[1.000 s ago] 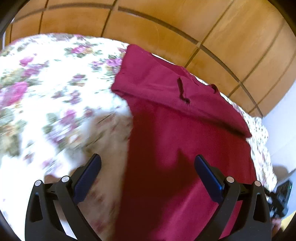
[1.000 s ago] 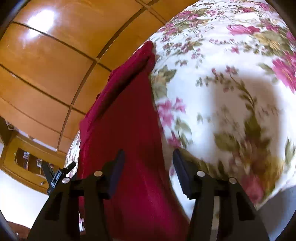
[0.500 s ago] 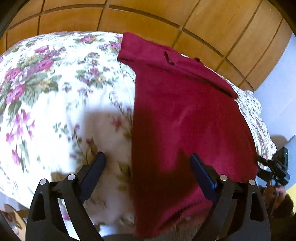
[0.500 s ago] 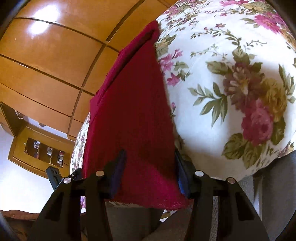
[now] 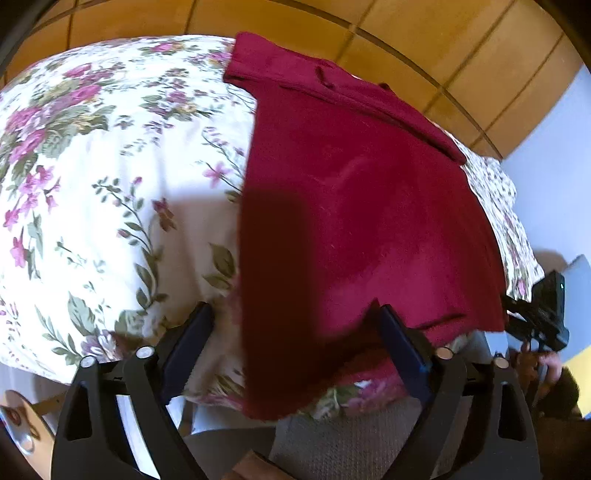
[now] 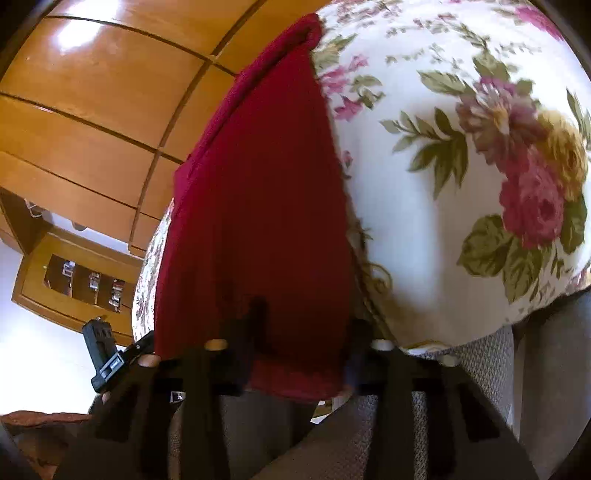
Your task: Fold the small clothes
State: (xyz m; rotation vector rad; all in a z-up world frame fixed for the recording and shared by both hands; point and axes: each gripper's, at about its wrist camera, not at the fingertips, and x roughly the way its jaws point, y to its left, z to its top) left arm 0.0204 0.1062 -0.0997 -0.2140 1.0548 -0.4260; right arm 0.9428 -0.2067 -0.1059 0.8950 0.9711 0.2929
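A dark red garment (image 5: 354, 206) lies flat on a floral bed cover (image 5: 92, 206), its folded top edge toward the wooden panels. My left gripper (image 5: 291, 332) hovers over the garment's near left corner. Its jaws are closing, with the cloth's edge between the blue pads (image 5: 184, 339) but not pressed. In the right wrist view the same garment (image 6: 258, 192) runs away from me. My right gripper (image 6: 306, 328) sits at its near hem, blurred. Its jaws are closing with the hem between the fingers (image 6: 255, 325), and a gap still shows.
Wooden panels (image 5: 388, 33) rise behind the bed. A wooden cabinet (image 6: 74, 280) stands at the left in the right wrist view. Grey woven fabric (image 6: 480, 391) lies below the bed's near edge. A hand with the other gripper (image 5: 543, 317) shows at the right.
My left gripper slid back to the bed's near edge, so the garment's corner is now between its narrowing jaws. The right gripper sank to the hem and its jaws narrowed.
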